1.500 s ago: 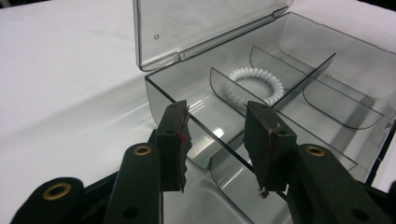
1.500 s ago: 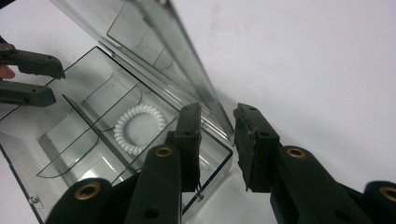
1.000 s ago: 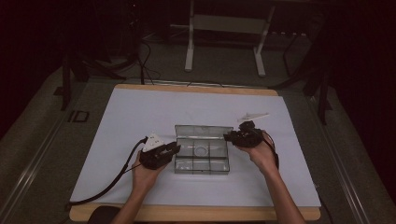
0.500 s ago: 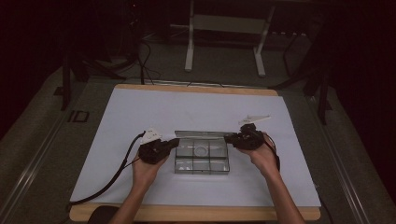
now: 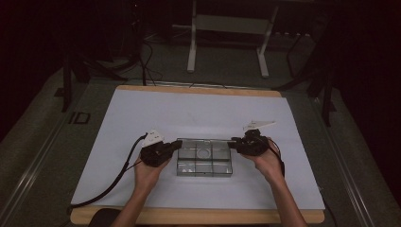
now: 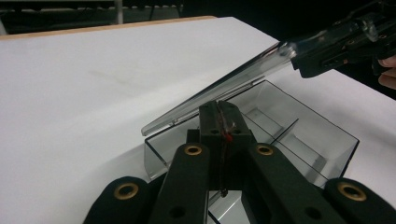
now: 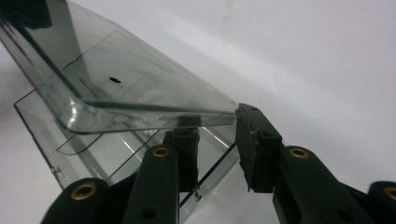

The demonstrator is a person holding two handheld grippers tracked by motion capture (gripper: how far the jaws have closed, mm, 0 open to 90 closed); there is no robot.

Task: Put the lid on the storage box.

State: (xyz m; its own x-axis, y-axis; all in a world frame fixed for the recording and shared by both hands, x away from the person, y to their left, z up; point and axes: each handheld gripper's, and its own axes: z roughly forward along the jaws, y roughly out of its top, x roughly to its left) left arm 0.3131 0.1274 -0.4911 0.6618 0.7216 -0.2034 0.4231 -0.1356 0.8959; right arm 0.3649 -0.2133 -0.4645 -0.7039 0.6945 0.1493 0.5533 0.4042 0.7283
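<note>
Clear plastic box sits between both grippers on the white sheet. Left gripper is clamped narrow on the near box wall. Right gripper stands parted around the edge of the raised lid.

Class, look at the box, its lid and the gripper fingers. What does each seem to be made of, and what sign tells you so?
Box: likely clear, glossy hard plastic; its dividers show through the walls.
Lid: same clear plastic; shiny edge, the sheet visible through it.
Fingers: matte black, probably plastic; brass-coloured rivets in the links behind them.
</note>
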